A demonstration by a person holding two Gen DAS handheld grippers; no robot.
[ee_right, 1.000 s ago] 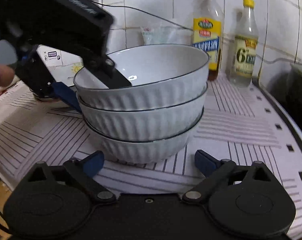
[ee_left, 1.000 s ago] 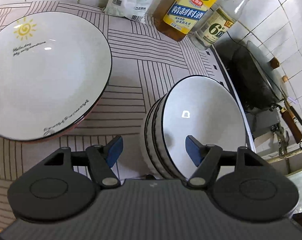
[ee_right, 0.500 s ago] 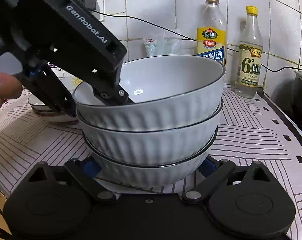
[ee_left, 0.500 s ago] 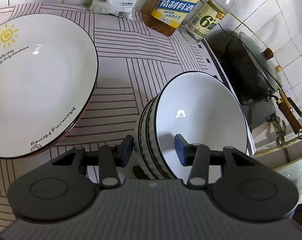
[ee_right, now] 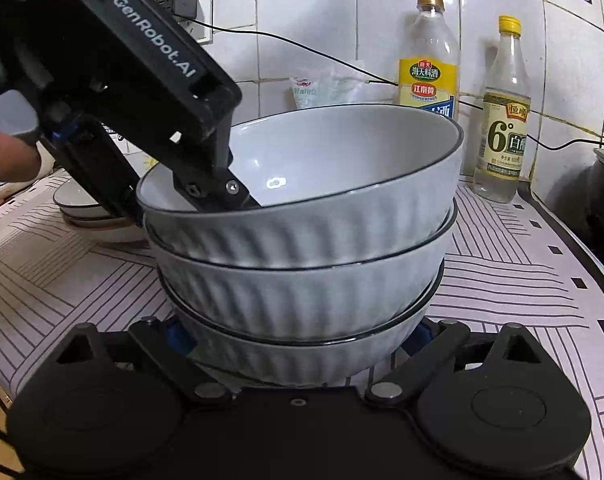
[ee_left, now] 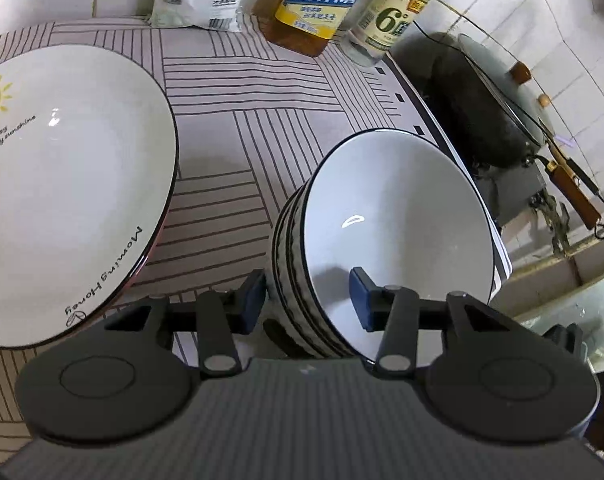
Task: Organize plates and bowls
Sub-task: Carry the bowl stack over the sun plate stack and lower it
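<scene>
1. Left gripper point(ee_left: 308, 298) straddles the near rim of the bowl stack point(ee_left: 386, 240): one blue pad outside the ribbed wall, the other inside the top bowl. Its jaws have just been closing with the rim between them; whether both pads press I cannot tell. Seen from the right wrist, the same gripper point(ee_right: 206, 196) reaches down over the stack's left rim, a hand point(ee_right: 6, 160) behind it.
2. Right gripper point(ee_right: 298, 332) sits low at the stack's base, a finger on either side of the bottom bowl point(ee_right: 286, 360), blue pads tucked against its wall, gripping it.
3. Bowl stack point(ee_right: 302, 240): three ribbed white bowls, dark rims, nested, directly ahead of the right gripper and between its fingers.
4. Large plate point(ee_left: 62, 184) with a sun mark, left of the left gripper, apart from the bowls; it lies on the striped cloth point(ee_left: 242, 100).
5. Wok point(ee_left: 490, 112), beyond the stack to the right.
6. Two bottles point(ee_right: 428, 68) point(ee_right: 504, 120) stand far ahead by the tiled wall.
</scene>
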